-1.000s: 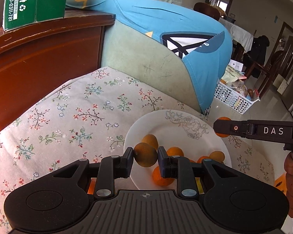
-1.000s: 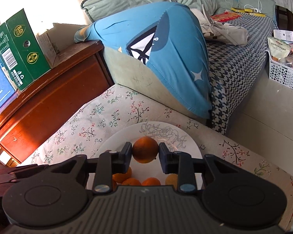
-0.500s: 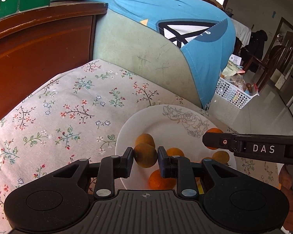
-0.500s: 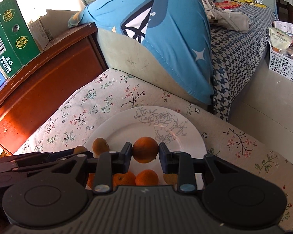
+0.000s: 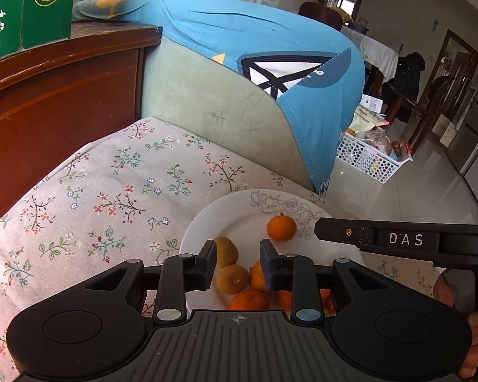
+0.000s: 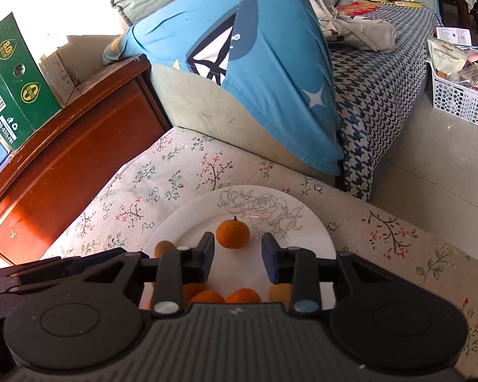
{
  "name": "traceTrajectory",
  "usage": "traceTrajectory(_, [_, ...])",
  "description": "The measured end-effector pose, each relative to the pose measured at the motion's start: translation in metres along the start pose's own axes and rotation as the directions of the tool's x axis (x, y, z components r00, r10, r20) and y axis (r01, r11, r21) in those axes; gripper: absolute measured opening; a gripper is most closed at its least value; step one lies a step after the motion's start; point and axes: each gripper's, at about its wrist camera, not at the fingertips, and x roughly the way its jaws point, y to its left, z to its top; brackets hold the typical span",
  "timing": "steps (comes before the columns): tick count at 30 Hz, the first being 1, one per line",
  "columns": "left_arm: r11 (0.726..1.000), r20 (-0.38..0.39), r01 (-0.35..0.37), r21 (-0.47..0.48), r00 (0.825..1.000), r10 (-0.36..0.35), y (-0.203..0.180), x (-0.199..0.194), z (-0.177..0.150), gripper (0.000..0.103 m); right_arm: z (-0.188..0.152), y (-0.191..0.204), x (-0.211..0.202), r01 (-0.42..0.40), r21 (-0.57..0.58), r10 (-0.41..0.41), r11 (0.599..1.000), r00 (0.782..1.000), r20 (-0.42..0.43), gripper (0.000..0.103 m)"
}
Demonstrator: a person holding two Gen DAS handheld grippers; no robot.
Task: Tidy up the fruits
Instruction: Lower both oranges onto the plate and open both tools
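- Over the white plate [image 5: 207,222], my left claw [image 5: 237,262] was opening, a brownish fruit [image 5: 232,279] loose beneath its jaws.
- My right claw [image 6: 237,254] was opening too, its orange [image 6: 232,233] resting free on the plate.

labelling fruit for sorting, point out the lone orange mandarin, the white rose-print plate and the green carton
lone orange mandarin [image 6: 233,234], right wrist view, middle of its skin
white rose-print plate [image 6: 306,222], right wrist view, bare right rim
green carton [image 5: 32,9], left wrist view, front face
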Motion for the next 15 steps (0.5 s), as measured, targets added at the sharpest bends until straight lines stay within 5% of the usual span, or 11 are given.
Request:
traceTrajectory(3, [0.999, 0.012, -0.041, 0.004, 0.999, 0.041, 0.002, -0.011, 0.004, 0.053, 0.001, 0.002, -0.003, -0.002, 0.001, 0.002, 1.0, 1.0, 0.007, 0.038])
traceTrajectory(15, [0.993, 0.042, -0.114, -0.04, 0.992, 0.116, 0.028, -0.063, 0.006, 0.063, -0.005, 0.016, -0.024, -0.04, -0.025, 0.041, 0.999, 0.999, 0.02, 0.039])
